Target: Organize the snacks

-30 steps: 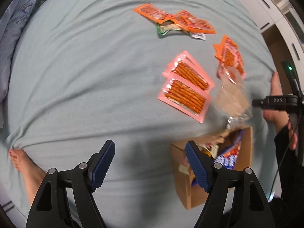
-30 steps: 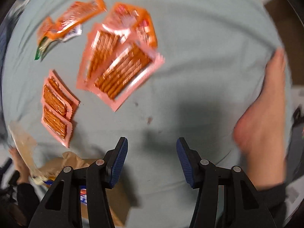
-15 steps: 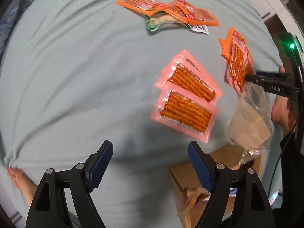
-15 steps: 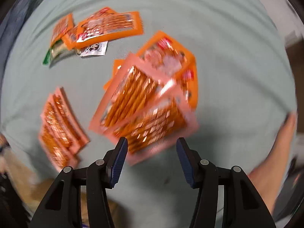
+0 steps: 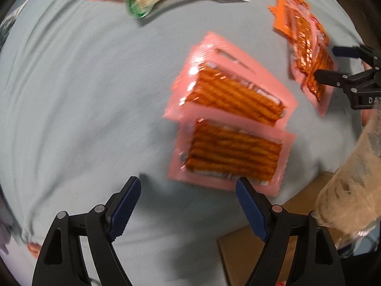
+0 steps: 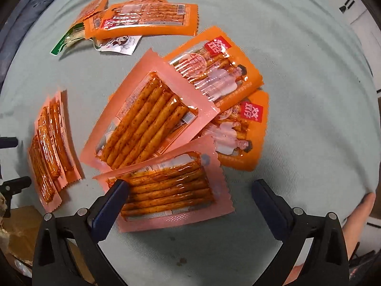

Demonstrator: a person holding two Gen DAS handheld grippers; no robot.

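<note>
Presently we find the right tongs (image 6: 190, 205) just opened wide, empty, over the pink clear-windowed packet of spicy sticks (image 6: 166, 186) at lower centre on the pale green bedsheet (image 6: 297, 71). Left tongs (image 5: 188, 205) gape empty. Advise straddling one packet edge only.

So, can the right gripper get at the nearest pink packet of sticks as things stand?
Probably yes. The right gripper, whose jaws have just been opening, stands wide open right over the pink packet, which lies flat on the sheet, its top bare; only its far edge is tucked under a neighbouring packet.
</note>
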